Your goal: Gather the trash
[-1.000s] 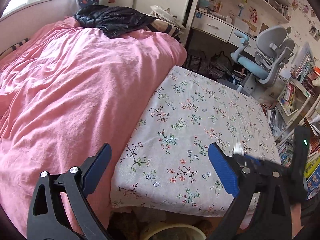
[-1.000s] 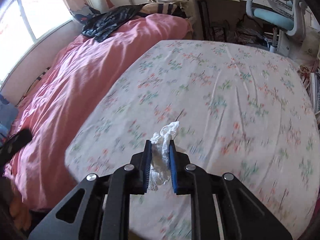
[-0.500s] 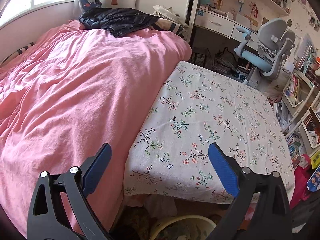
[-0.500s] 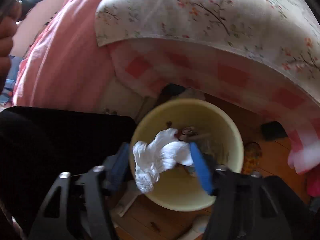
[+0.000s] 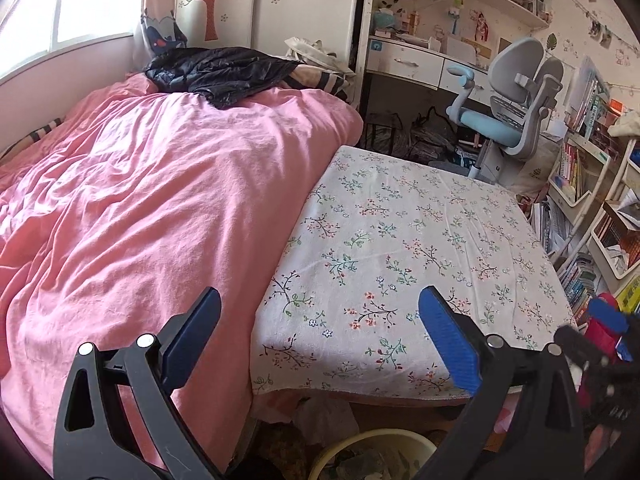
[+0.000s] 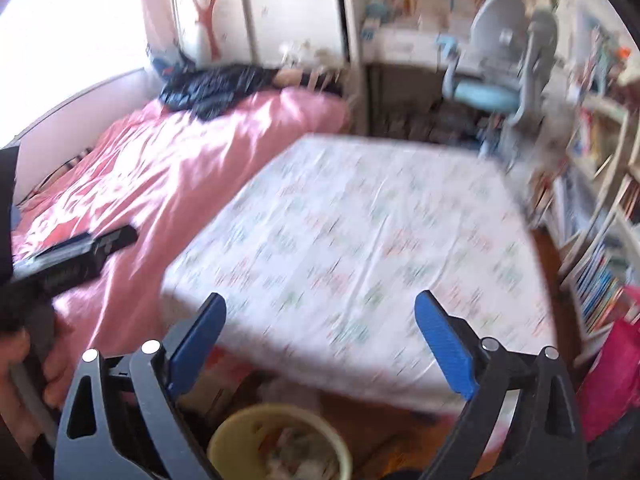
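Daylit bedroom: one view sharp, one smeared

Daylight pours from the window (image 5: 60,12), blown out to white, and falls softly across the pink duvet (image 5: 140,208). The left wrist view is crisp; the right wrist view is motion-blurred, the floral tablecloth (image 6: 360,240) streaked. Fisheye bends both, with dark vignetted corners.

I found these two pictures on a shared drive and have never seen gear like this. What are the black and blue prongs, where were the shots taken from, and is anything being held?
No robot here: a person carries a hand-held clamp in each hand, each with a camera looking along its prongs. One picture is from the left gripper, the other from the right gripper. Both look over a table under a floral tablecloth beside a pink bed cover. Both grippers are empty; the right one's jaws have just been opening. A yellow bin with rubbish stands on the floor below.
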A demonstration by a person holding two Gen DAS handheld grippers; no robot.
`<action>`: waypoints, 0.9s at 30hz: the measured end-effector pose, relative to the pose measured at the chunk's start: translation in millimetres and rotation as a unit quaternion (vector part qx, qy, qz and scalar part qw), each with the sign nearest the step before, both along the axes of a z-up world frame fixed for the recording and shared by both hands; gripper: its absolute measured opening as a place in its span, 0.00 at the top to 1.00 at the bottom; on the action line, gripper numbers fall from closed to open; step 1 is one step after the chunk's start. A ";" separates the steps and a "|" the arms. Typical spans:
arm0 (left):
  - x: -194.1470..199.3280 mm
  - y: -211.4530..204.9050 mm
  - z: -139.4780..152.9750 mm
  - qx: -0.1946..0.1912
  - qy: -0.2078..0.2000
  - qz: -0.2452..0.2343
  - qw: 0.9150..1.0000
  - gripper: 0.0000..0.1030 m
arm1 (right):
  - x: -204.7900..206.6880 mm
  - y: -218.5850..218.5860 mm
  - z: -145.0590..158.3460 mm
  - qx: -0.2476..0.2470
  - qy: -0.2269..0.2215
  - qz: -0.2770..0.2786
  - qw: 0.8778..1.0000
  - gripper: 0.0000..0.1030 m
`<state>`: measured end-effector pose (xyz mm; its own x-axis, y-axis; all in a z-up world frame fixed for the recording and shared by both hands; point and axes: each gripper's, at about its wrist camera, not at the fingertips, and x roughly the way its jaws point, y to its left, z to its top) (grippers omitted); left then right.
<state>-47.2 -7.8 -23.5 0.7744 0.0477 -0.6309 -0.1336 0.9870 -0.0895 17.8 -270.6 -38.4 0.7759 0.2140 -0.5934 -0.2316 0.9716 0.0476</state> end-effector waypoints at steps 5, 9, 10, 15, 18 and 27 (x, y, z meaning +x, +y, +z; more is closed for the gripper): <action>0.1 -7.1 5.8 0.021 -0.009 -0.004 1.000 0.07 | 15.1 -5.2 1.6 0.011 -0.013 -0.020 1.000 0.11; 0.2 -3.8 9.0 0.013 -0.014 0.001 1.000 0.07 | 20.4 -12.5 6.7 -0.019 -0.043 -0.037 0.998 0.10; 0.2 -3.4 9.2 0.012 -0.015 0.001 1.000 0.07 | 18.3 -17.8 6.7 -0.019 -0.037 -0.040 0.998 0.10; 0.5 -1.8 9.4 0.010 -0.016 0.003 1.000 0.07 | 7.3 -21.4 7.4 -0.018 -0.027 -0.035 0.999 0.10; 1.1 -1.1 9.4 0.007 -0.016 0.002 1.000 0.07 | 6.3 -19.6 5.6 -0.023 -0.021 -0.032 0.999 0.10; 2.4 -2.7 11.3 0.009 -0.019 -0.001 1.000 0.07 | 7.2 -25.6 5.1 -0.022 -0.016 -0.043 0.999 0.10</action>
